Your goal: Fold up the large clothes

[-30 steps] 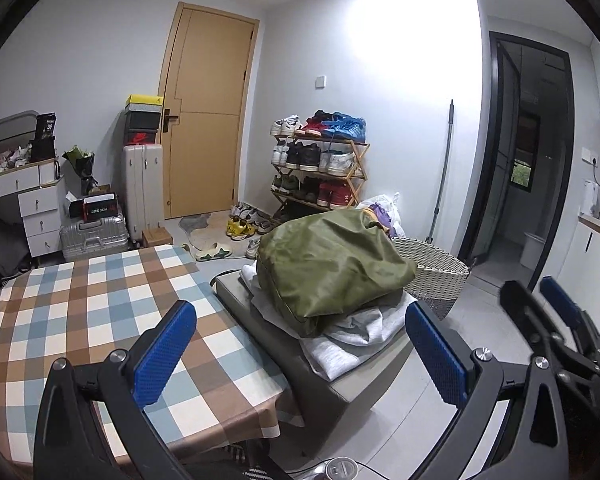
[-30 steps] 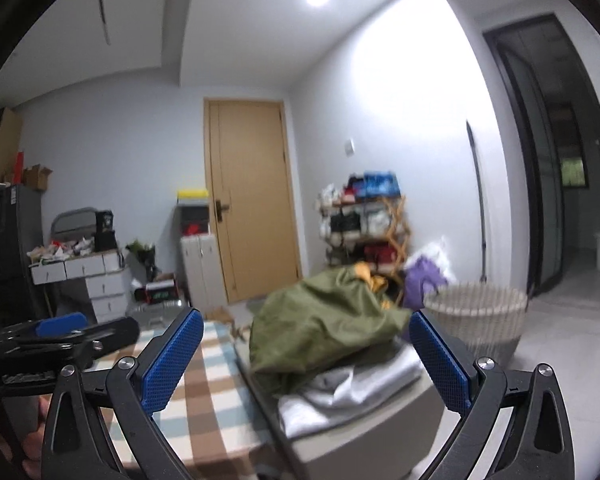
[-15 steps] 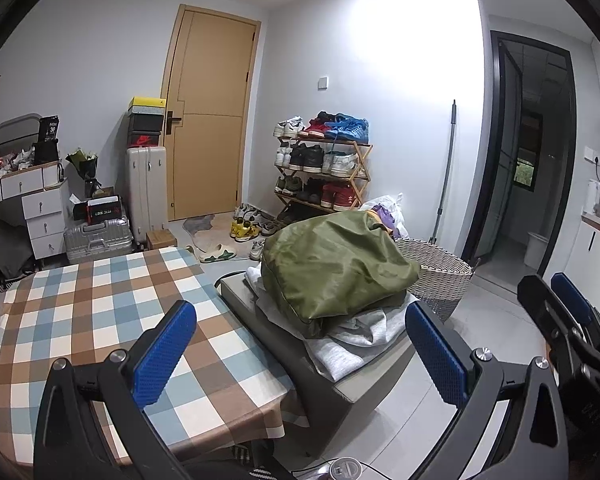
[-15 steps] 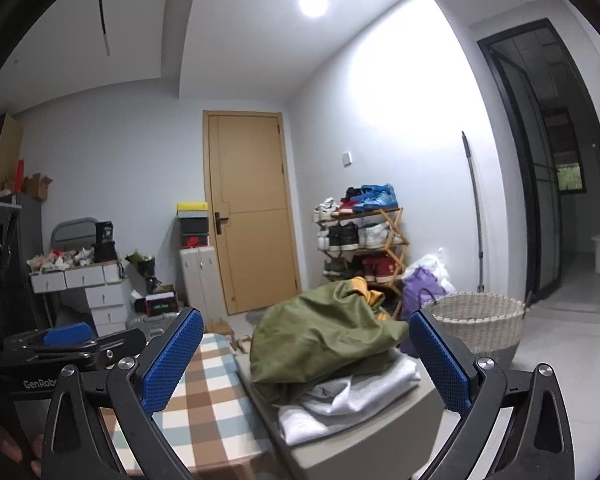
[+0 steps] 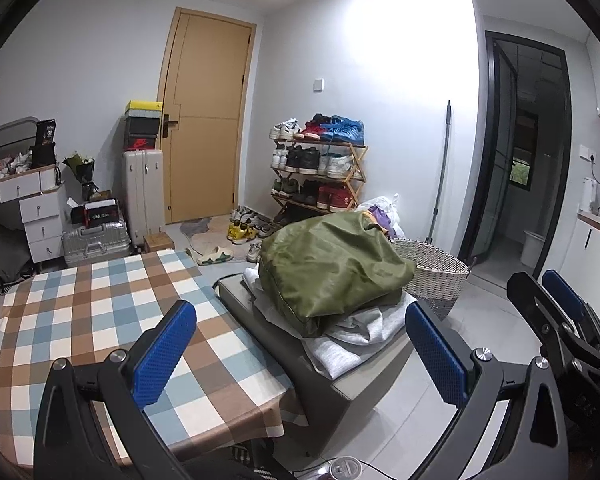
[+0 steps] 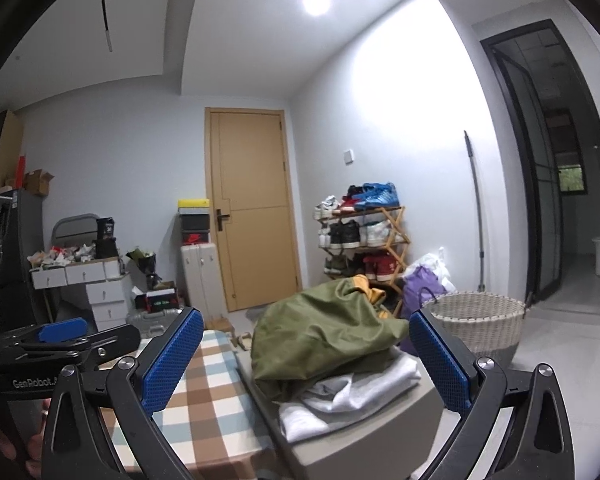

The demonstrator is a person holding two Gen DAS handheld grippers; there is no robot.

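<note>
Right, we've got the crumpled olive-green jacket (image 5: 332, 268) heaped on top of a stack of folded grey & white clothes (image 5: 356, 332), all on a low grey padded bench (image 5: 284, 344). Bench sits just beside the counter w/ the blue, brown & white checked cloth (image 5: 100, 320), touching or nearly so. Our left tongs (image 5: 300, 360) hang above the counter's near edge, blue-padded fingers wide apart, nothing between them. Our right tongs (image 6: 306, 364) are likewise spread wide and empty, held in the air facing the pile. Behind the bench: a round woven white-and-grey basket (image 5: 436, 276) on the floor, w/ a wooden rack of shoes (image 5: 320, 168) against the wall further back. Near the tan door (image 5: 204, 120) stands an upright beige suitcase (image 5: 142, 196).
</note>
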